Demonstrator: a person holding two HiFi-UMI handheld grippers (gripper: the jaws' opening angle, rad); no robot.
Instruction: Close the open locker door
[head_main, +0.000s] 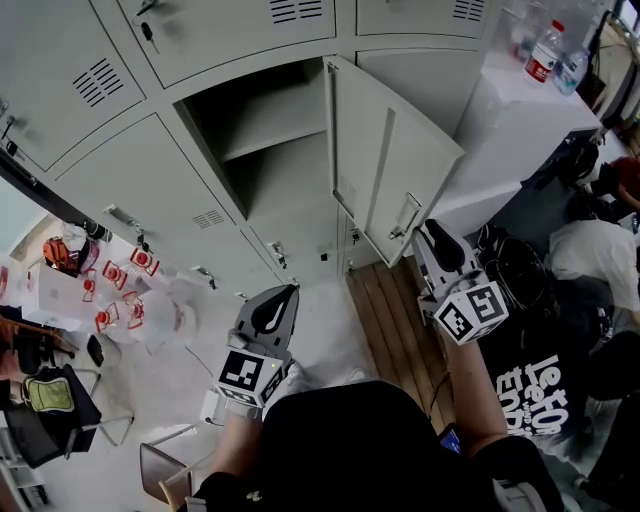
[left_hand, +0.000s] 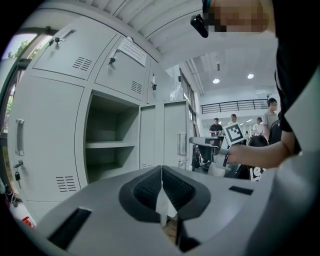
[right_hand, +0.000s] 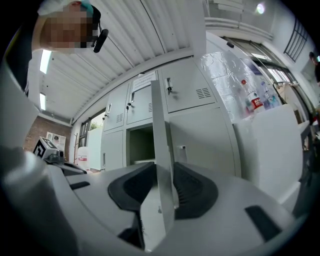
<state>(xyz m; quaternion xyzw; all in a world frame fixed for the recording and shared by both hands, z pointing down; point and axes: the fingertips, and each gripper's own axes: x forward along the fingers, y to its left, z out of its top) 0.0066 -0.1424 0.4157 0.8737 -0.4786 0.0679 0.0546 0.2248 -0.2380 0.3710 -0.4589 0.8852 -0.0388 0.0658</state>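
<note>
1. The fingers of the right gripper (right_hand: 163, 186) pinch the free edge of the open locker door (right_hand: 160, 130), upright between them.
2. The fingers of the left gripper (left_hand: 161, 187) are pressed together, empty, well short of the locker compartment (left_hand: 107, 142).

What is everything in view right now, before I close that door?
locker door: one, pale grey, swung open to the right
open compartment: one, grey, one shelf, nothing seen inside
closed lockers: several, pale grey, around the open one
bottles: at least two, clear, one red-labelled, atop the white cabinet, right
bystanders: several, mixed clothing, far background of the room
left gripper: one, grey, shut, empty, held low
right gripper: one, grey, shut on the locker door's free edge
</note>
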